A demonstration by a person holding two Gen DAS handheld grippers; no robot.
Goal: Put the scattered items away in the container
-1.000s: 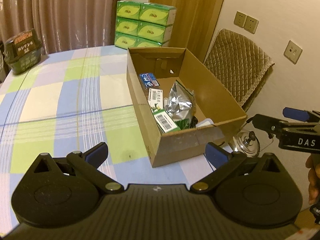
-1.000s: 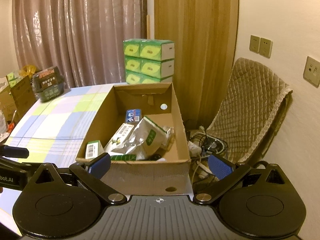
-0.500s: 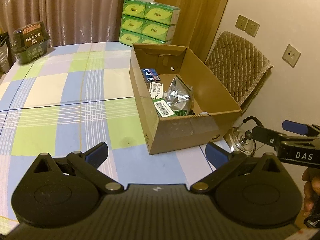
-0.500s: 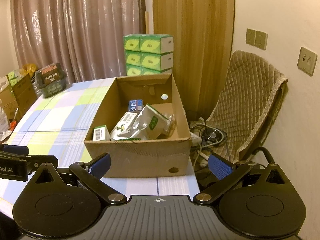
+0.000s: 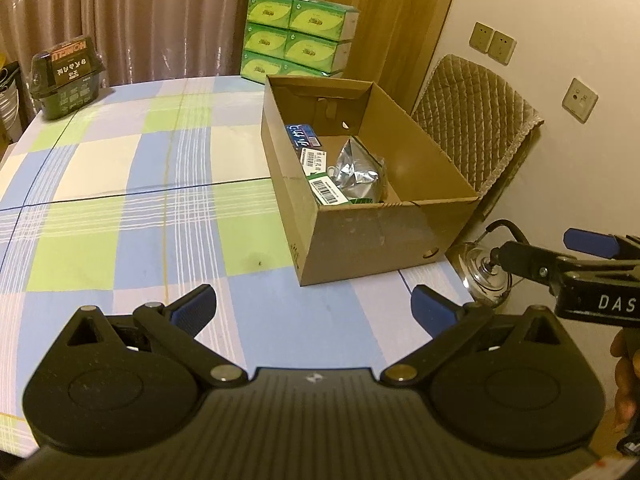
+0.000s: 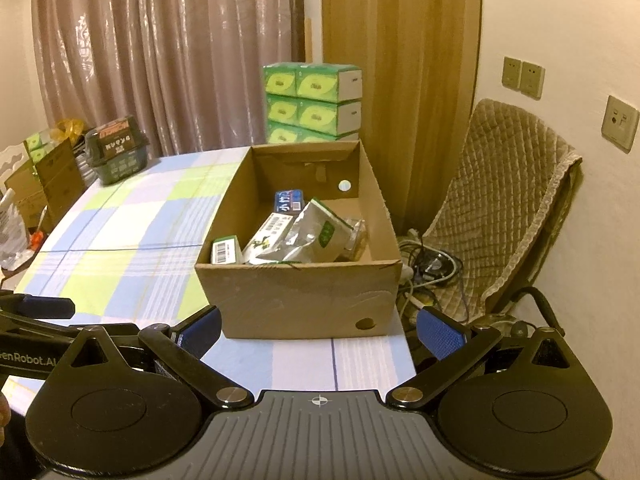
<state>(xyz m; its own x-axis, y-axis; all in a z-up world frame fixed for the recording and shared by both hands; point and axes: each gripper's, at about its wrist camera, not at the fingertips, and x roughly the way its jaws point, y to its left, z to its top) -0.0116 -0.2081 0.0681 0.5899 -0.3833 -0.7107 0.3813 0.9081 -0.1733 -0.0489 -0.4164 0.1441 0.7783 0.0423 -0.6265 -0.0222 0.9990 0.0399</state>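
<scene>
An open cardboard box [image 5: 384, 240] [image 6: 304, 300] stands on the checked tablecloth [image 5: 120, 208] near the table's right edge. Inside lie a silver foil pouch [image 5: 356, 176] [image 6: 316, 236], a blue packet [image 5: 302, 136] [image 6: 289, 201] and small green and white cartons with barcodes [image 5: 326, 190] [image 6: 224, 250]. My left gripper [image 5: 314, 310] is open and empty, in front of the box over the cloth. My right gripper [image 6: 318, 330] is open and empty, in front of the box's near wall. It also shows in the left wrist view [image 5: 576, 256] at the right.
Stacked green tissue packs [image 5: 300, 36] [image 6: 312, 100] stand behind the box. A dark green basket [image 5: 66, 78] [image 6: 116, 154] sits at the table's far left corner. A quilted chair [image 6: 504, 208], cables [image 6: 432, 268] and a glass kettle [image 5: 486, 276] are right of the table.
Both grippers have drawn back from the box, which now looks smaller and farther. Both stay open and empty.
</scene>
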